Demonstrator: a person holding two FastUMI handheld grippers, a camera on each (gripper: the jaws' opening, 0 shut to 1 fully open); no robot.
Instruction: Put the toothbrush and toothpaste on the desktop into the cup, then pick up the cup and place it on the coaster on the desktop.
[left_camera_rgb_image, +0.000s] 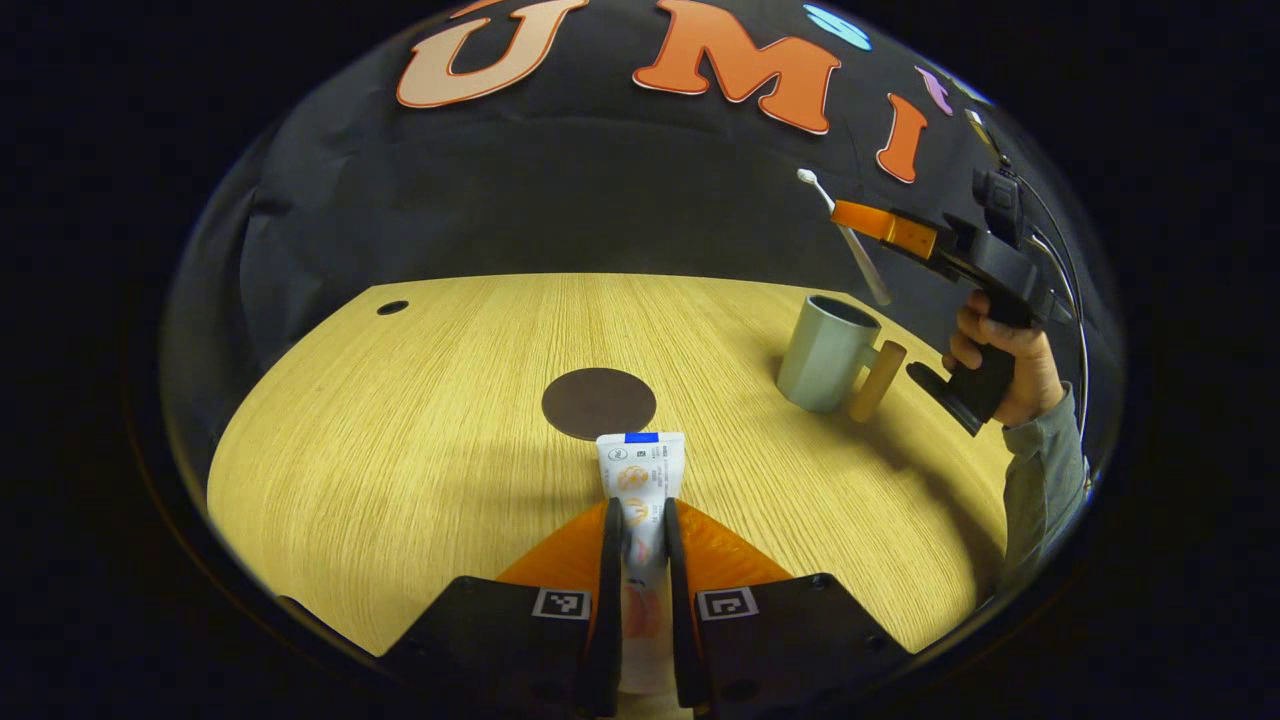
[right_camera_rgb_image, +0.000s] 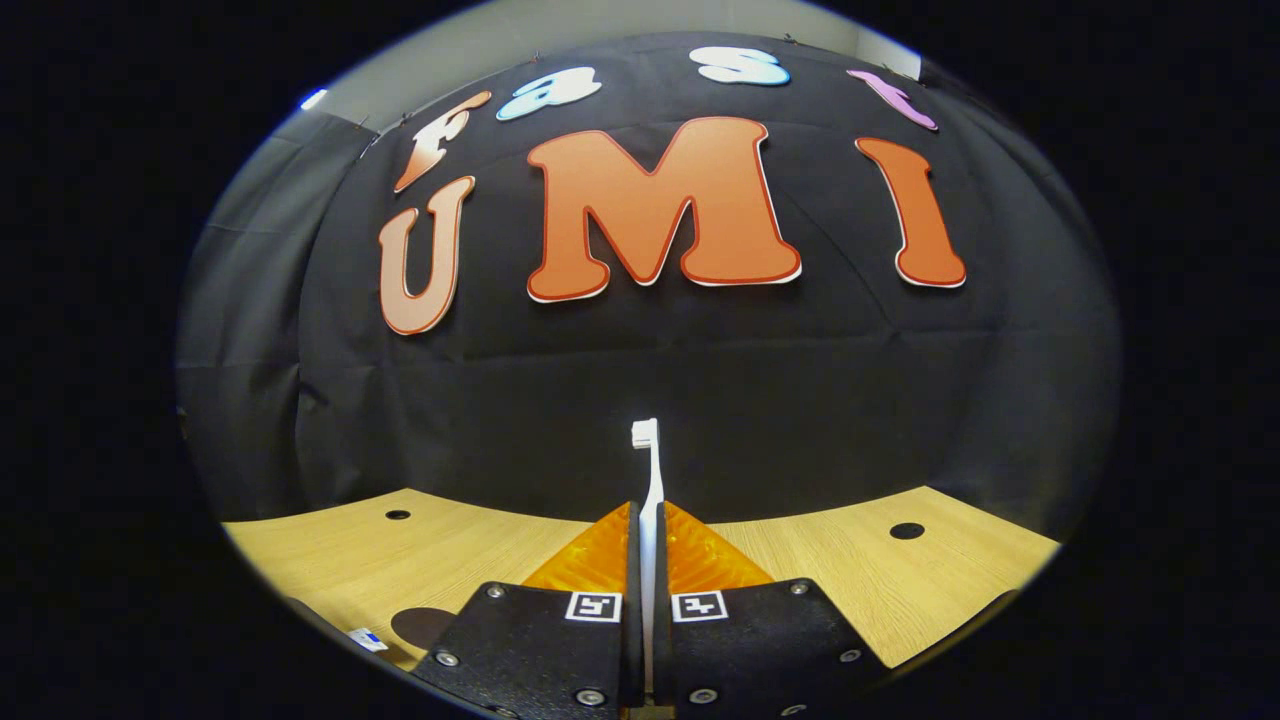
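In the left gripper view my left gripper is shut on a white toothpaste tube with a blue end, low over the wooden desktop. Just beyond the tube lies a round dark coaster. A grey-green cup with a wooden handle stands to the right. Above it a hand holds the right gripper, with a white toothbrush slanting down toward the cup's mouth. In the right gripper view my right gripper is shut on the toothbrush, bristles up.
A small dark hole marks the desktop's far left. In the right gripper view the desktop has two holes, and the coaster's edge and the tube's tip show at lower left. A grey sleeve hangs at right.
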